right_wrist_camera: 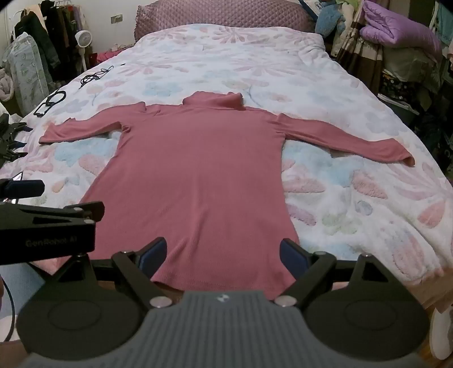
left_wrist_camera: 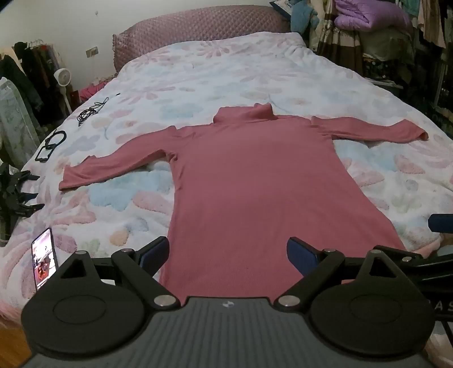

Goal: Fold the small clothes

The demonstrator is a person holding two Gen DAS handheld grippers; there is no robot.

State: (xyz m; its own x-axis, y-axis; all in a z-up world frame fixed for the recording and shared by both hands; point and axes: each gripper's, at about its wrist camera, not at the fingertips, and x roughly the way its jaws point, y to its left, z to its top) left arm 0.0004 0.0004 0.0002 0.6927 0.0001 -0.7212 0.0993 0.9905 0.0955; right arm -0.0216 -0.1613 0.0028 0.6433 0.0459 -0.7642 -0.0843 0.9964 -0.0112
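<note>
Sweater (left_wrist_camera: 249,181) is lying flat and face up on the bed (left_wrist_camera: 215,70), pink and ribbed, with its turtleneck collar (left_wrist_camera: 243,113) pointing toward the headboard (left_wrist_camera: 198,28) and both sleeves spreading out to the sides. Its hem is reaching the near edge of the bed, closest to both cameras.

Left gripper (left_wrist_camera: 228,256) is hovering just above the hem with its fingers spread wide and nothing between them; the blue pads (left_wrist_camera: 154,254) are sitting apart over the lower body of the sweater. Right gripper (right_wrist_camera: 223,254) is doing the same a little farther right along the hem, jaws gaping and holding nothing, its pads (right_wrist_camera: 293,257) showing over the hem's right corner. In the right wrist view the left gripper's black body is showing at the left edge, just beside the right one.

Phone (left_wrist_camera: 44,259) with a lit screen is resting on the quilt near the bed's left edge, well apart from the left sleeve (left_wrist_camera: 113,164). Farther up that side a black cable (left_wrist_camera: 92,111) is lying coiled, and near it black frames (left_wrist_camera: 51,144) are lying on the quilt. Clothes are hanging along the left wall, beside a white fan (left_wrist_camera: 62,77), and purple bedding (left_wrist_camera: 371,15) is piling up on the right.
</note>
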